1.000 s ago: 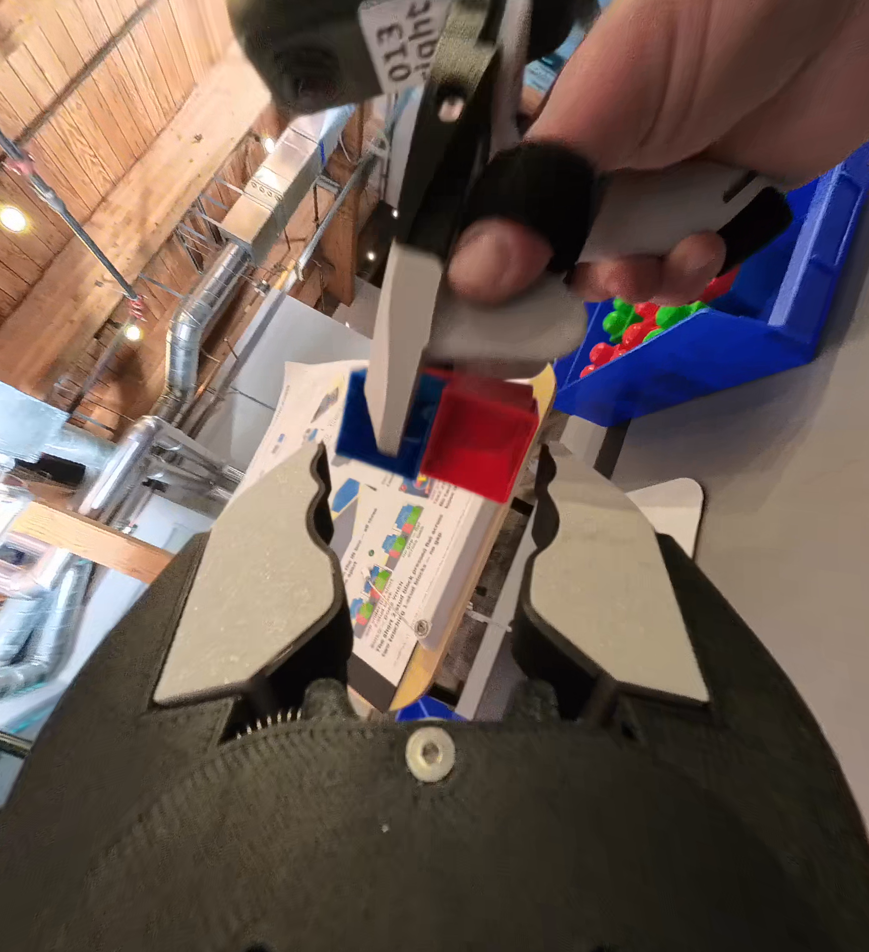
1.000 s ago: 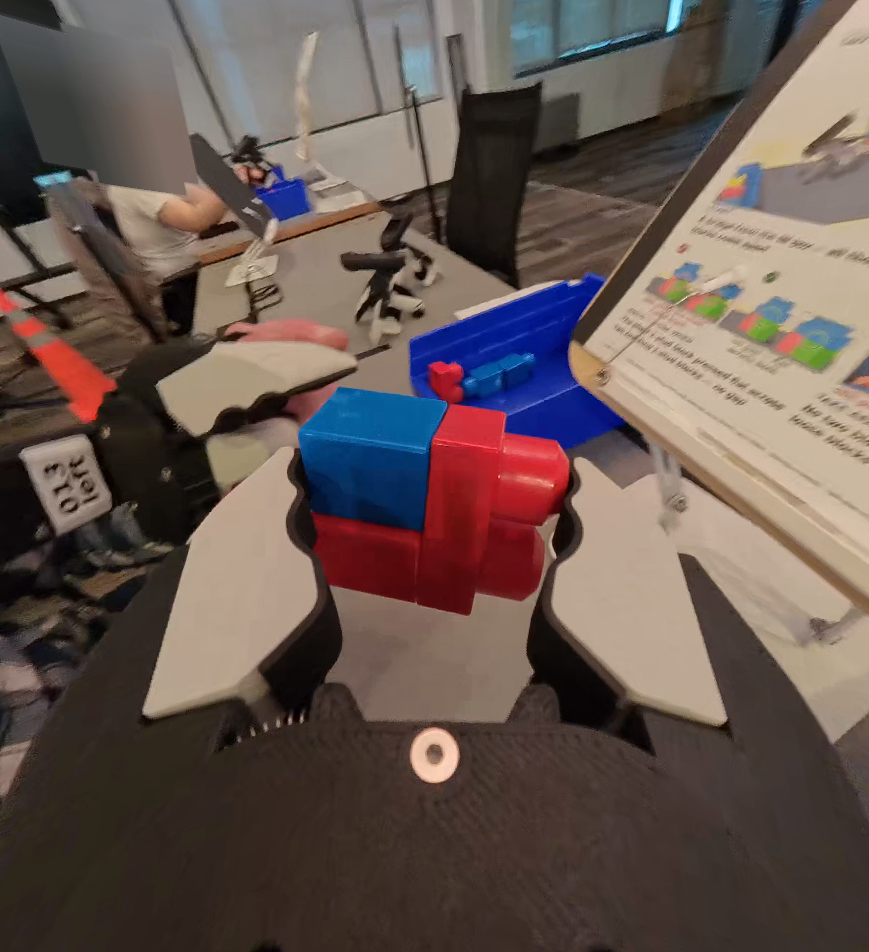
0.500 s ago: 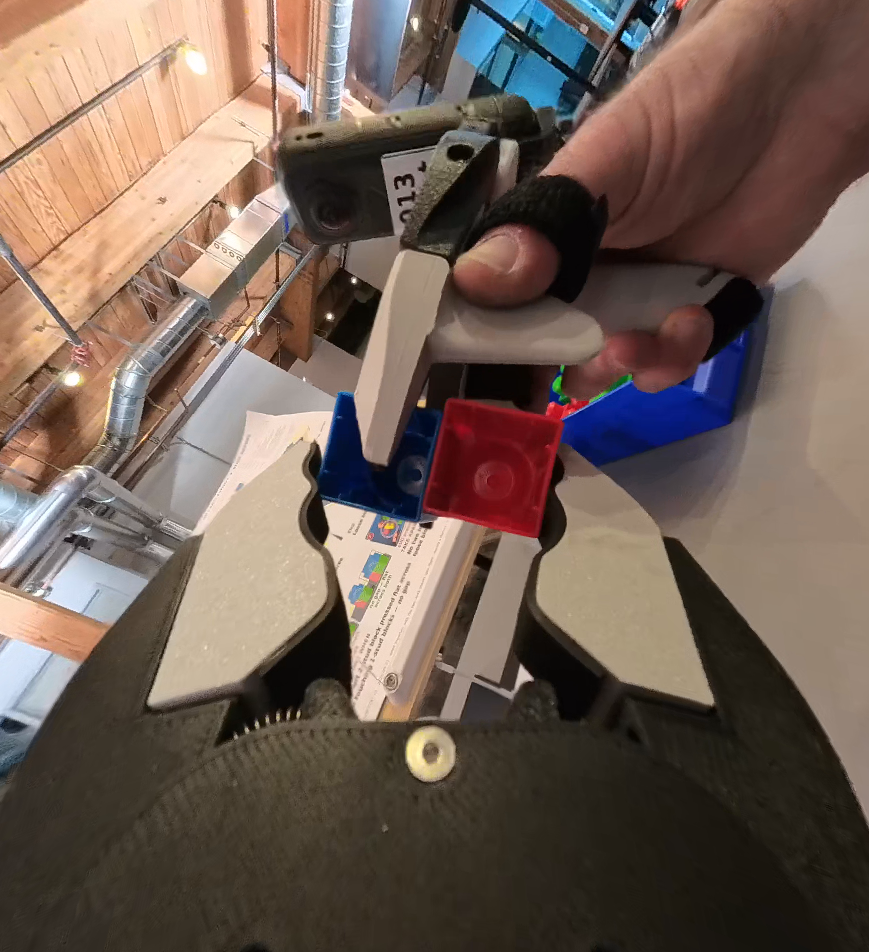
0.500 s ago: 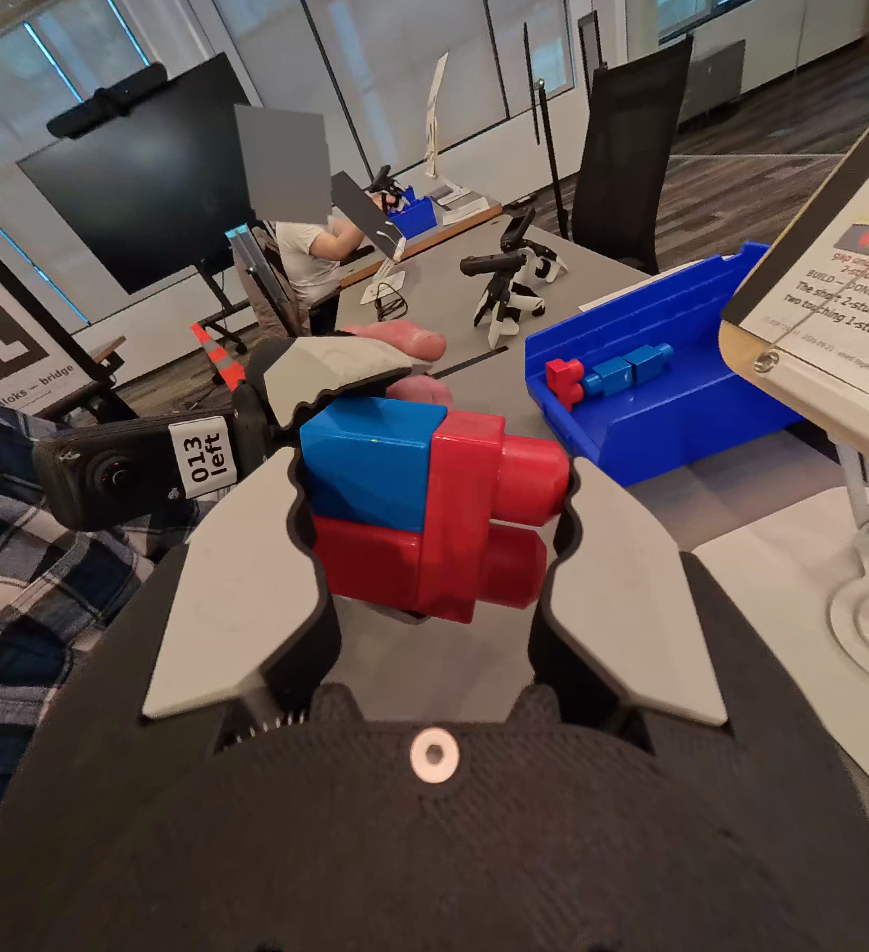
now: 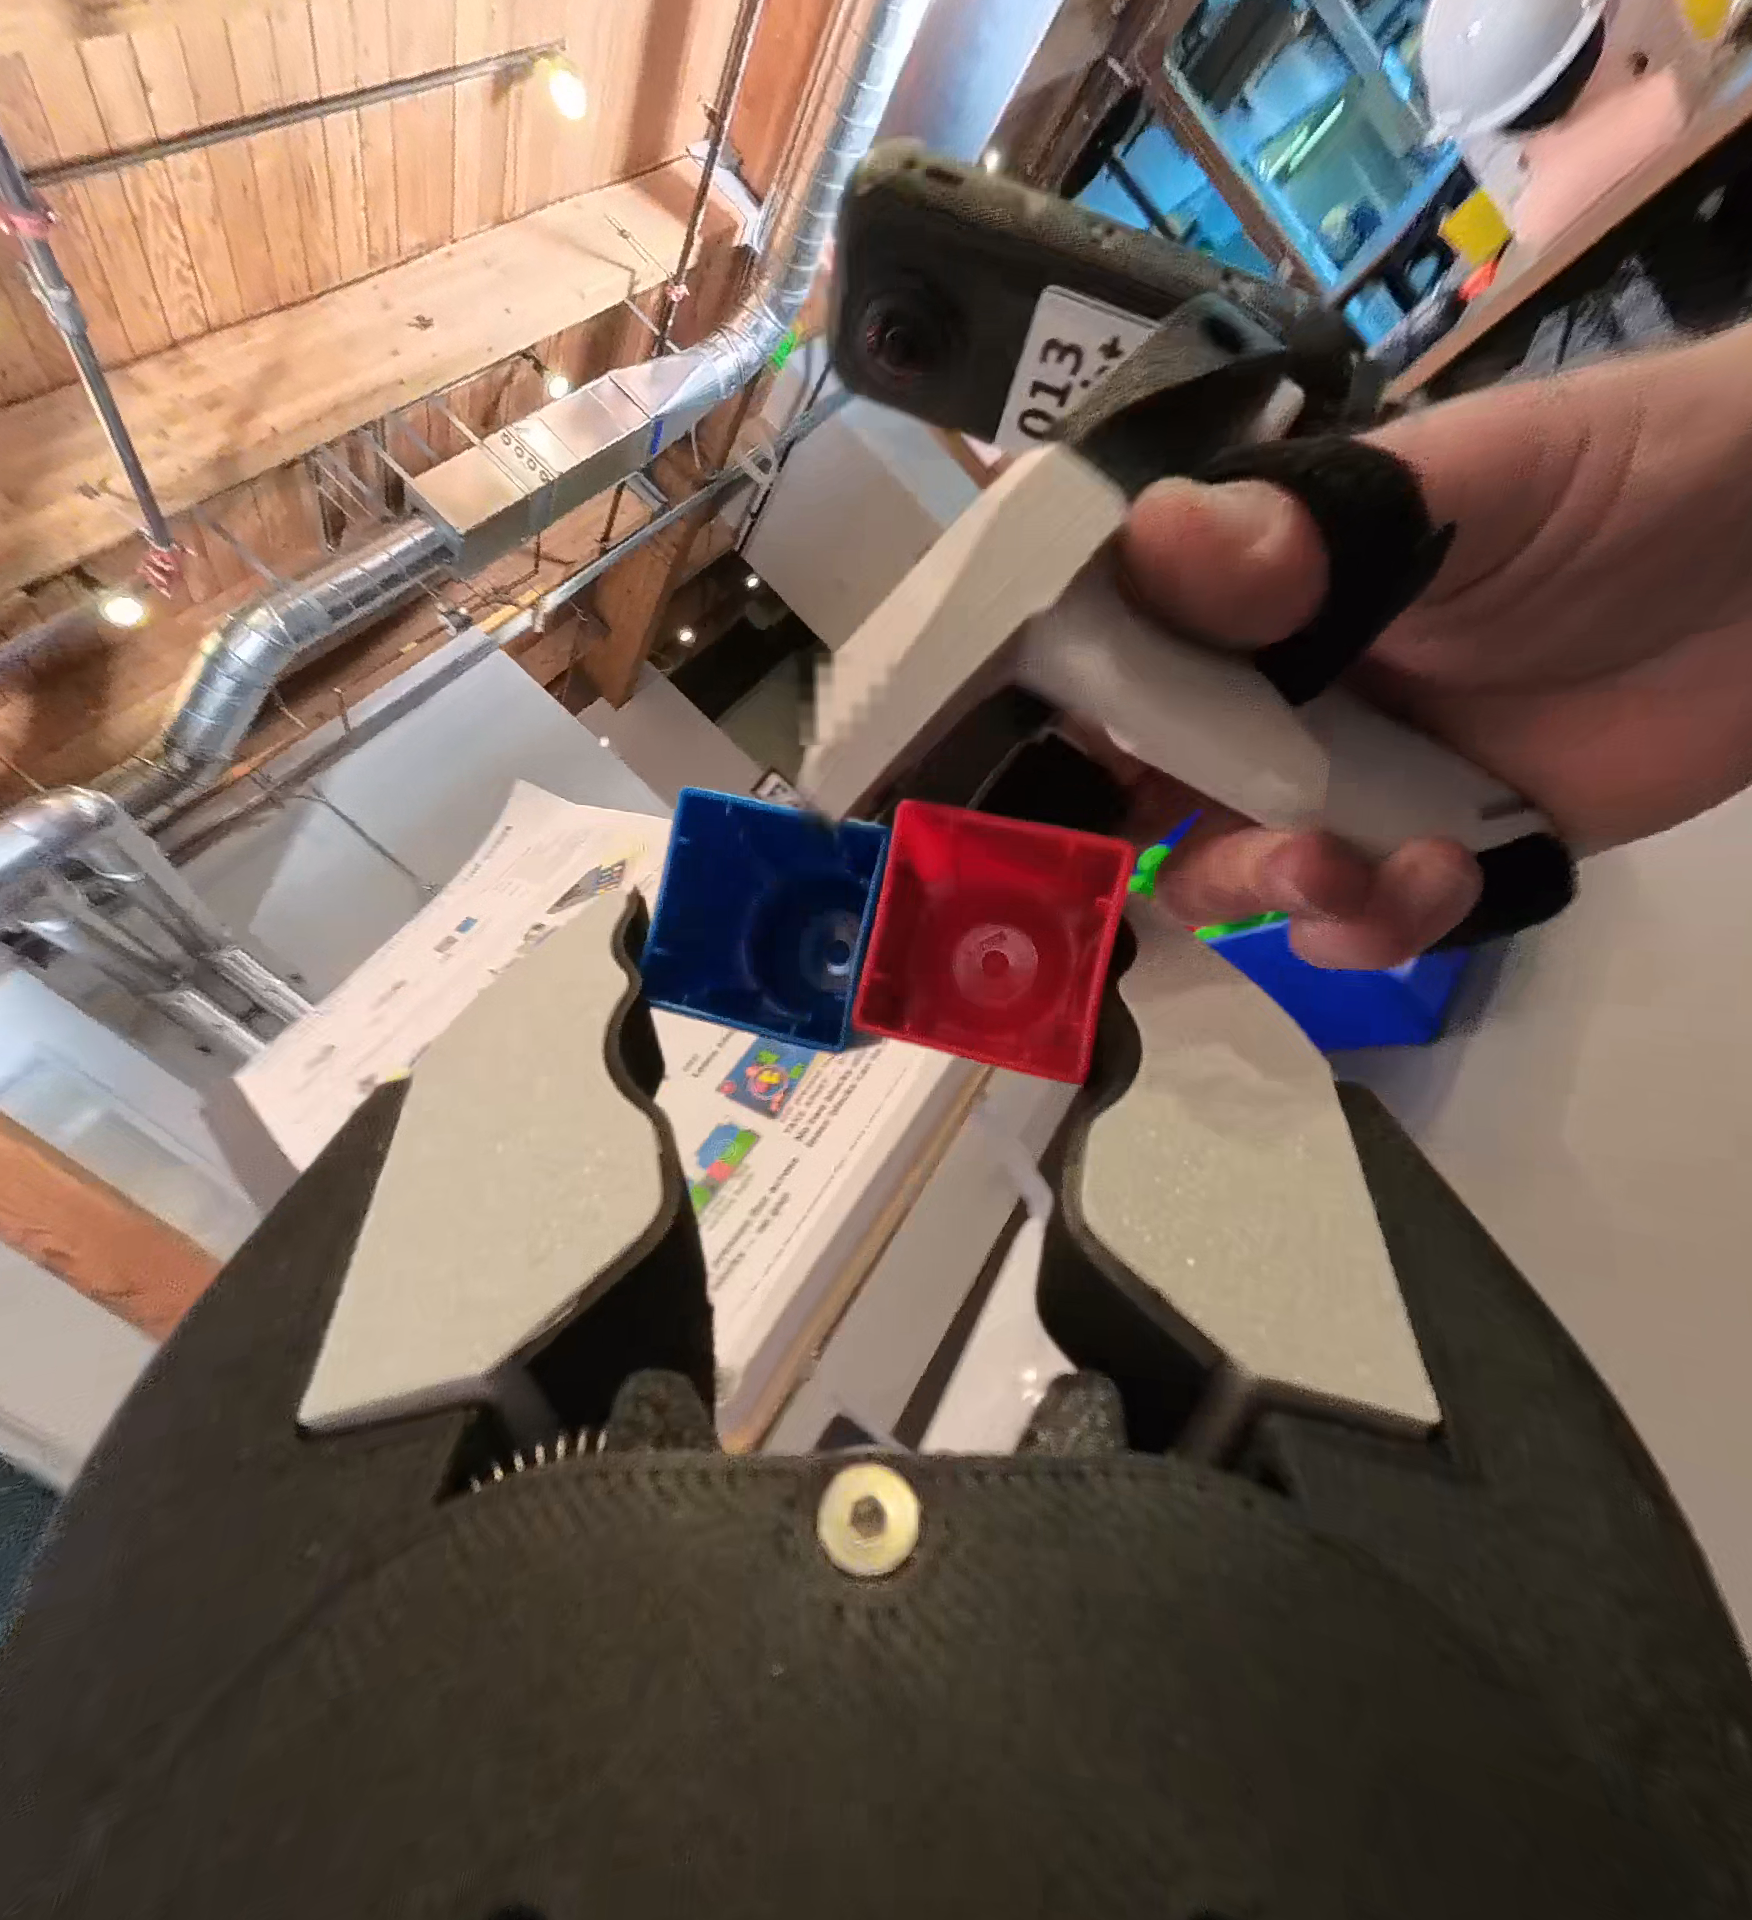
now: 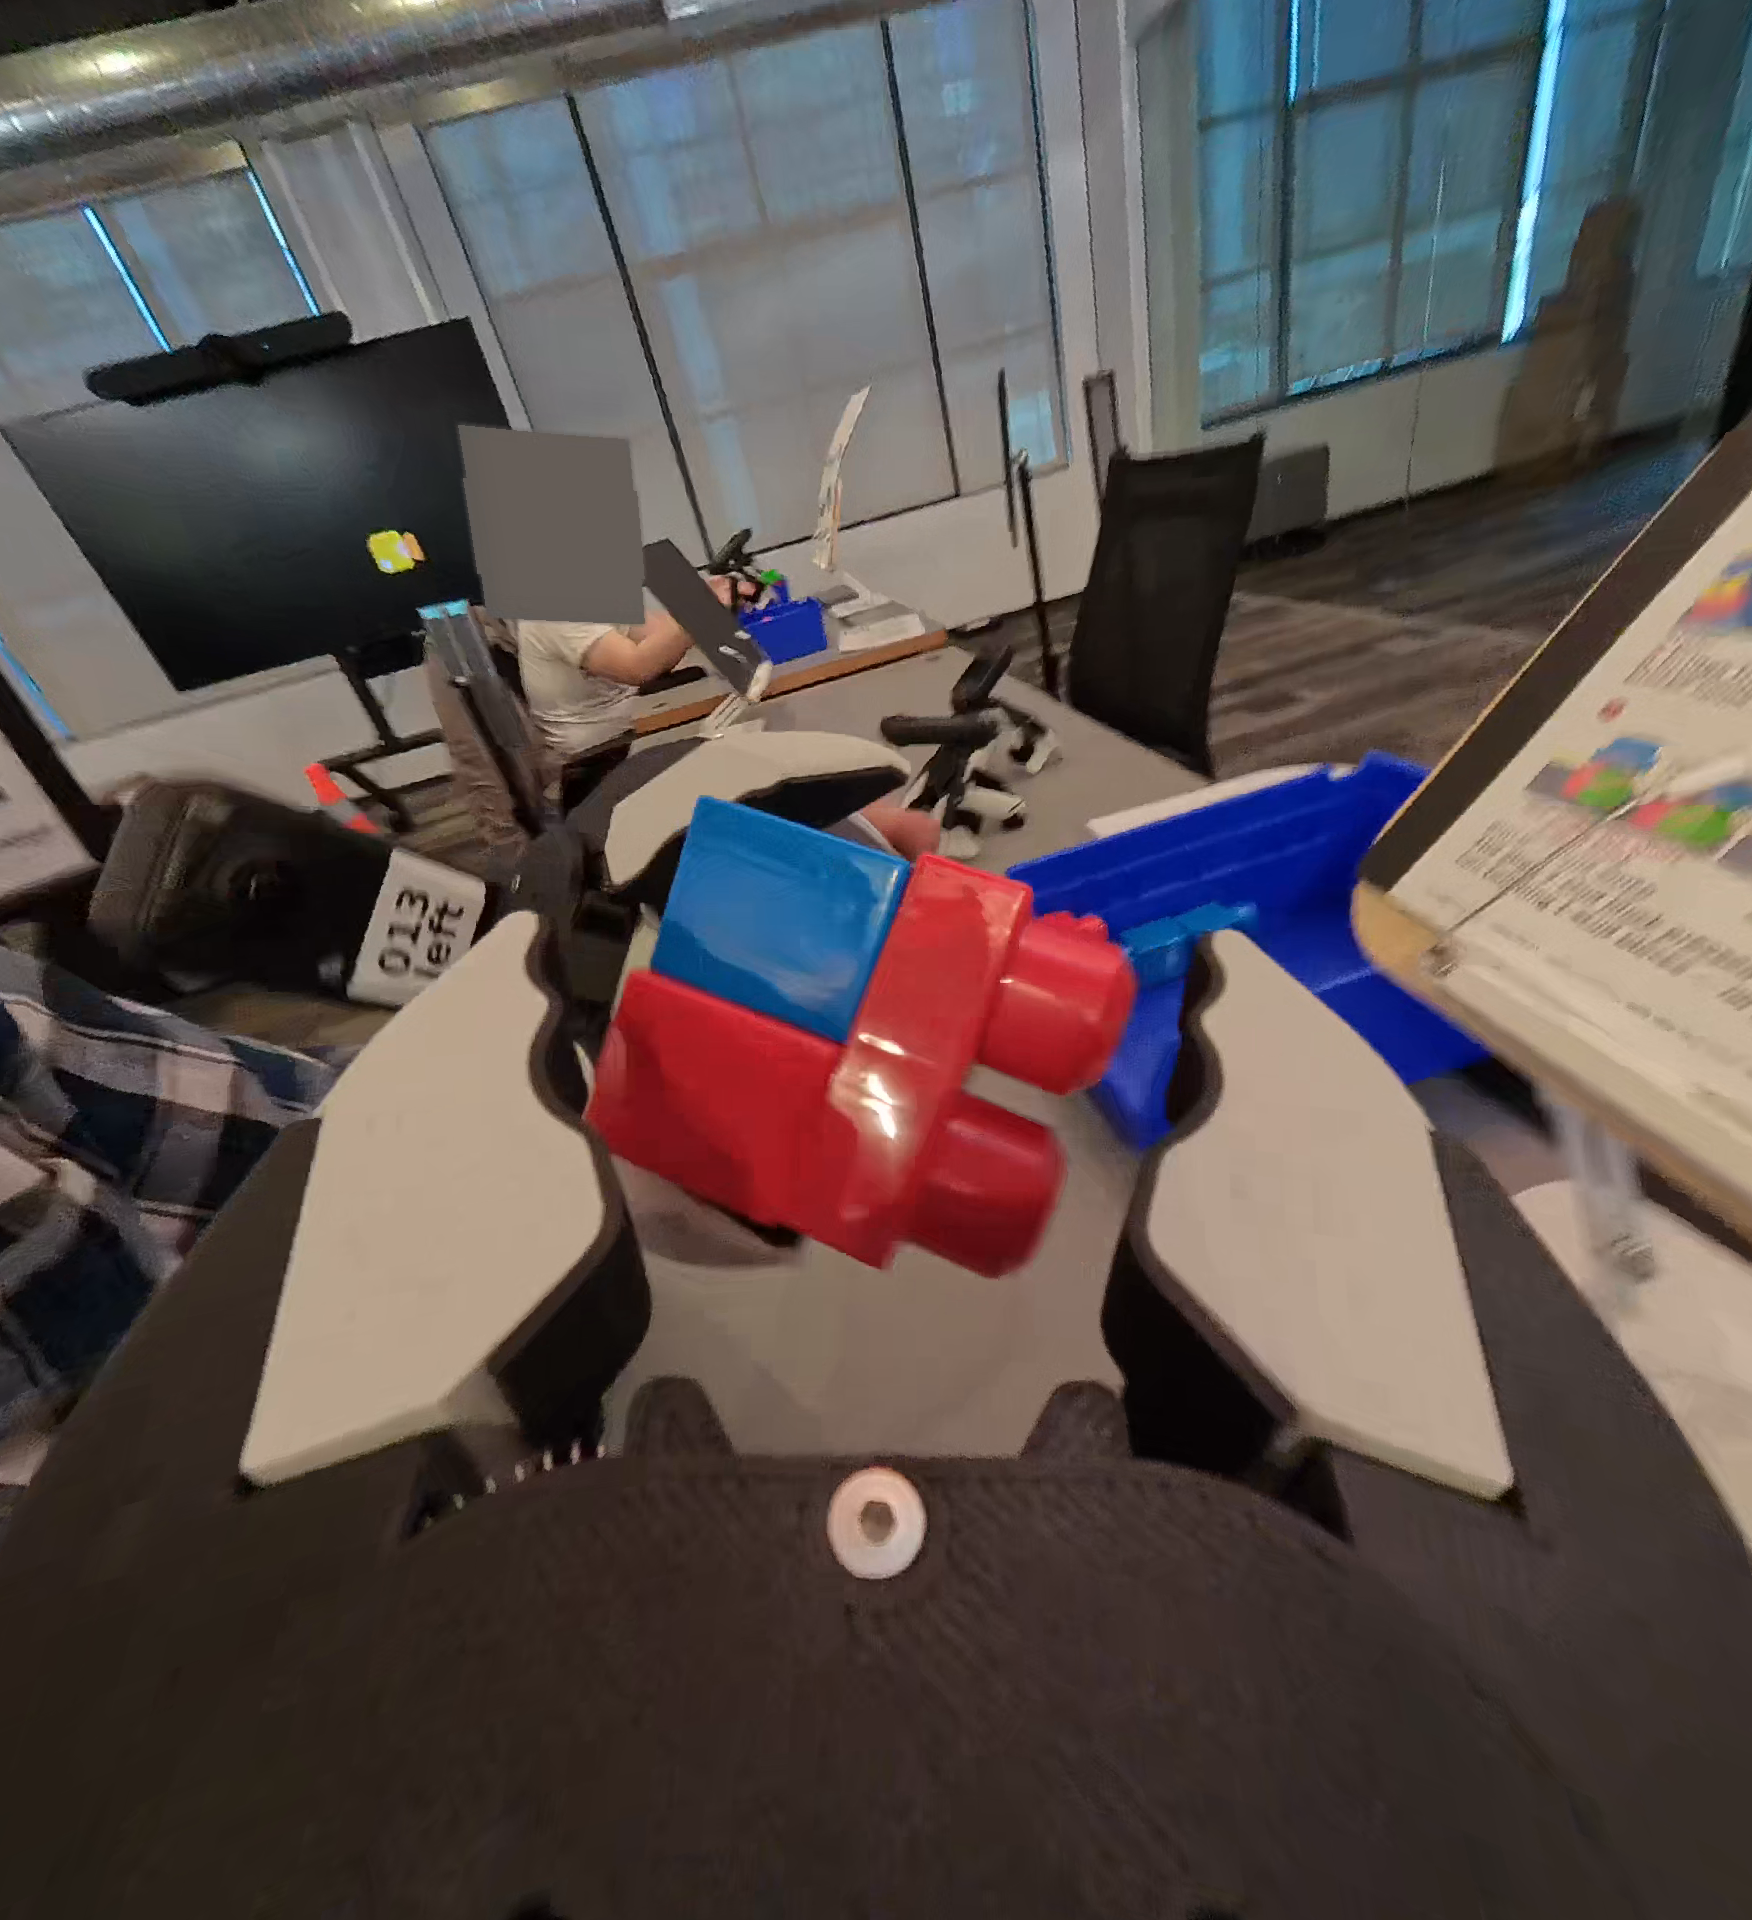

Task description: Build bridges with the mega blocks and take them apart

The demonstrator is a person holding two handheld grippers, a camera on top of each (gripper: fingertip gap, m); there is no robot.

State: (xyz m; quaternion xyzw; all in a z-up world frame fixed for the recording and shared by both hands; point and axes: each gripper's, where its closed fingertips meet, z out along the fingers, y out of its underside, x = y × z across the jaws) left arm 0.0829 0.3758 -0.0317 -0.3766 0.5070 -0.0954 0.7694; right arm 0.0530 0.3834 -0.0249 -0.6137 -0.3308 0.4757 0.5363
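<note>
A small bridge of hollow, rigid, light-looking plastic blocks [image 5: 882, 935], one blue and two red, is held in the air, pinched across its smooth outer sides by the left gripper [image 5: 877, 982], while the right gripper [image 6: 872, 997] stands spread around it without touching.

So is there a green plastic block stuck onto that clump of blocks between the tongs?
No, the clump in the right wrist view is only one blue plastic block and red plastic blocks.
</note>
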